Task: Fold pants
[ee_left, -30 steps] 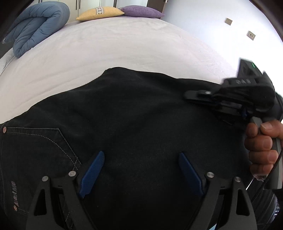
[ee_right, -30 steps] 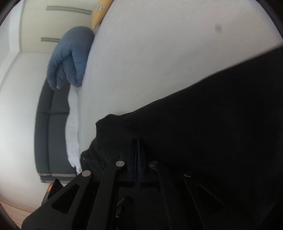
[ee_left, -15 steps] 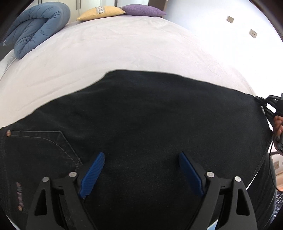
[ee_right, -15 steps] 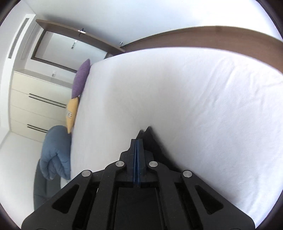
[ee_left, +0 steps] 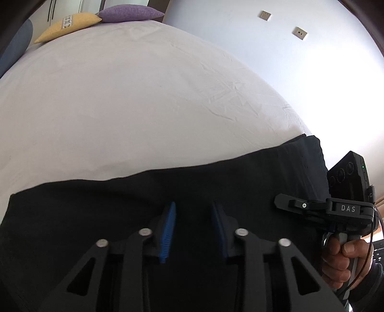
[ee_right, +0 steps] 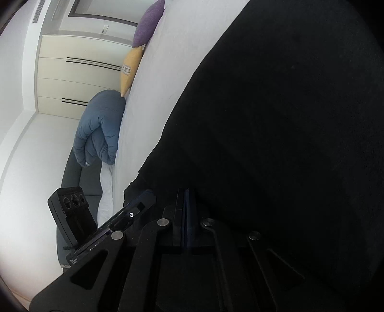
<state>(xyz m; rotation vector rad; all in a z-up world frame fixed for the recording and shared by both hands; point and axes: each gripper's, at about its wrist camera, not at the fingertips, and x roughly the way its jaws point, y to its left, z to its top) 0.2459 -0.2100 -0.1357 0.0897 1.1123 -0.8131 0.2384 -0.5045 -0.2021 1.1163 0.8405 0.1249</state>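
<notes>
Black pants (ee_left: 216,192) spread on white bed (ee_left: 120,96), left gripper (ee_left: 193,230) just narrowed, pads pinching a fabric fold, right gripper (ee_right: 186,216) clamped on cloth (pillows behind).

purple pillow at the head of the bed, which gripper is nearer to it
Hard to call. The purple pillow lies at the far end of the white bed; the left gripper and right gripper both sit at the near edge, on the black pants.

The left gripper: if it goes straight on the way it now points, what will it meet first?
Probably the black pants directly under the left gripper, lying on the white bed sheet. Its jaws have just been closing, with dark cloth between them; depth is unclear.
</notes>
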